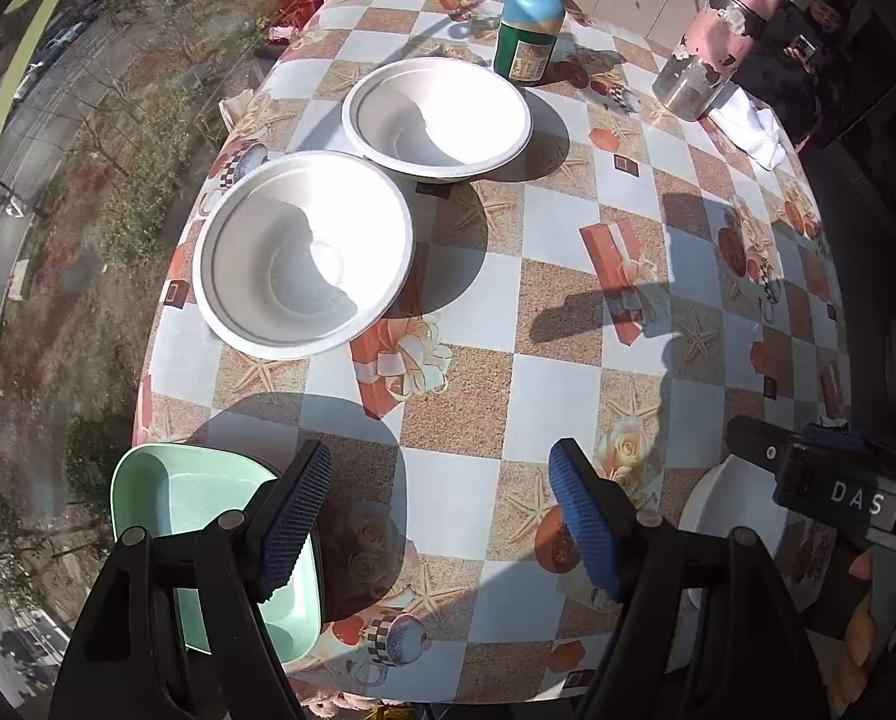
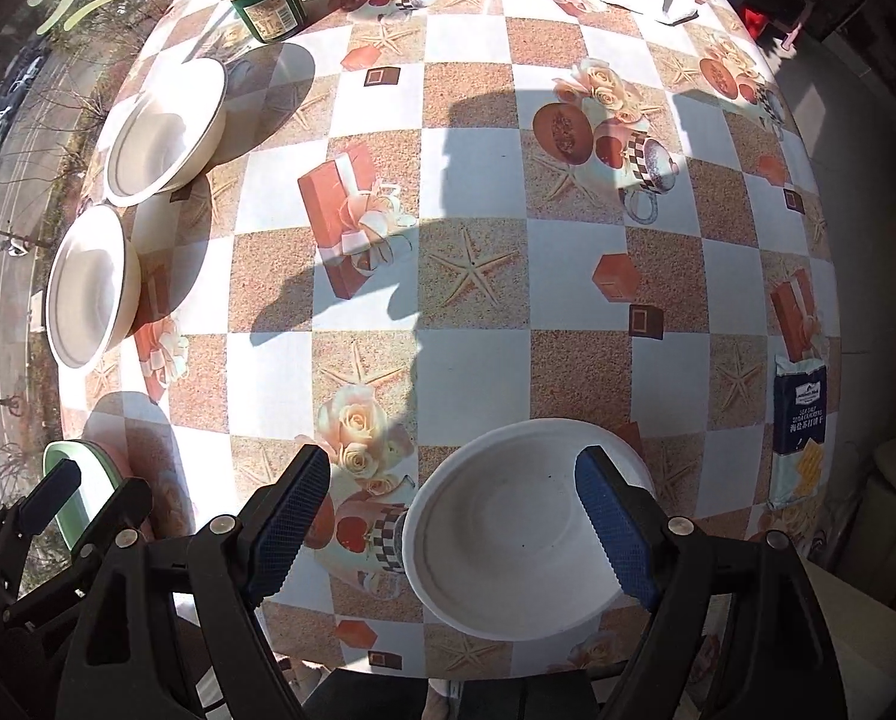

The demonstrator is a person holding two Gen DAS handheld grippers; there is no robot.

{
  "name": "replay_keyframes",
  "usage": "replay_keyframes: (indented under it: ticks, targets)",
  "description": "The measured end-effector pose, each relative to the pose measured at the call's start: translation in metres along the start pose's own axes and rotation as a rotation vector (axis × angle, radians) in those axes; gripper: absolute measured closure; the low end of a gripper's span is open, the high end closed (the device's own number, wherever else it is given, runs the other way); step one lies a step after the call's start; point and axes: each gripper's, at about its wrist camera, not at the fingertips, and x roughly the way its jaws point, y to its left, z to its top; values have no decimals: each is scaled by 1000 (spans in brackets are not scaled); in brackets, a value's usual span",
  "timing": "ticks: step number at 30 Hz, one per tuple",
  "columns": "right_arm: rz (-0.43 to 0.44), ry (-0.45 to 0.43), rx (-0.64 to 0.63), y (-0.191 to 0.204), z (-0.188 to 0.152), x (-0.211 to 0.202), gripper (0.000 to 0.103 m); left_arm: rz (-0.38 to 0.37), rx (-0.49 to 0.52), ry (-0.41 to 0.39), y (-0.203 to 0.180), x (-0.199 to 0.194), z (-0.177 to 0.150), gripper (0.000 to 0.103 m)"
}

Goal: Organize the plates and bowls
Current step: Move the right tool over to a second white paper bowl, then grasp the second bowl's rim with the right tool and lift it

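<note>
Left wrist view: the left gripper [image 1: 440,516] hangs over the near edge of the table [image 1: 568,324] with its jaws spread wide and nothing between them. Just left of its left finger sits a mint green dish [image 1: 196,498] at the near left corner. To the near right, a white plate [image 1: 730,510] lies partly under the right gripper's body. Farther on the left side, a white bowl [image 1: 304,252] stands upright, and a second white bowl [image 1: 436,117] sits just beyond it, their rims almost touching. At the far edge stand a green bottle [image 1: 529,30] and a pink-topped jar [image 1: 712,42], with a white cloth [image 1: 748,120] beside the jar.

Right wrist view: the right gripper [image 2: 454,516] is likewise released, jaws wide apart, its right finger over the near white plate's right rim; whether it touches I cannot tell. A cracker packet [image 2: 799,420] lies at the right edge.
</note>
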Motion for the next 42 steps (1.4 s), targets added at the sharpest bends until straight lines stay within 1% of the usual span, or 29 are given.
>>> replay_keyframes:
  ticks: [7, 10, 17, 21, 26, 29, 33, 40, 41, 42]
  targets:
    - [39, 8, -9, 19, 18, 3, 18, 29, -109, -10, 36, 4, 24, 25]
    - [53, 15, -30, 33, 24, 4, 18, 42, -154, -11, 54, 7, 33, 25]
    - [92, 34, -112, 75, 41, 13, 18, 109, -252, 7, 97, 20, 54, 25]
    - [120, 41, -140, 100, 52, 22, 18, 129, -304, 15, 117, 29, 67, 25]
    - [181, 68, -133, 127, 68, 38, 18, 154, -322, 30, 133, 45, 83, 25]
    - [200, 68, -146, 146, 80, 47, 18, 162, -337, 46, 139, 56, 88, 25]
    - [209, 70, -161, 168, 92, 60, 18, 162, -343, 62, 146, 69, 90, 25]
    - [231, 111, -157, 187, 96, 85, 18, 162, -337, 101, 144, 93, 97, 25]
    - [234, 110, -158, 190, 96, 86, 19, 156, -333, 98, 143, 94, 97, 25]
    - [238, 108, -165, 194, 98, 87, 22, 150, -326, 98, 141, 95, 97, 30]
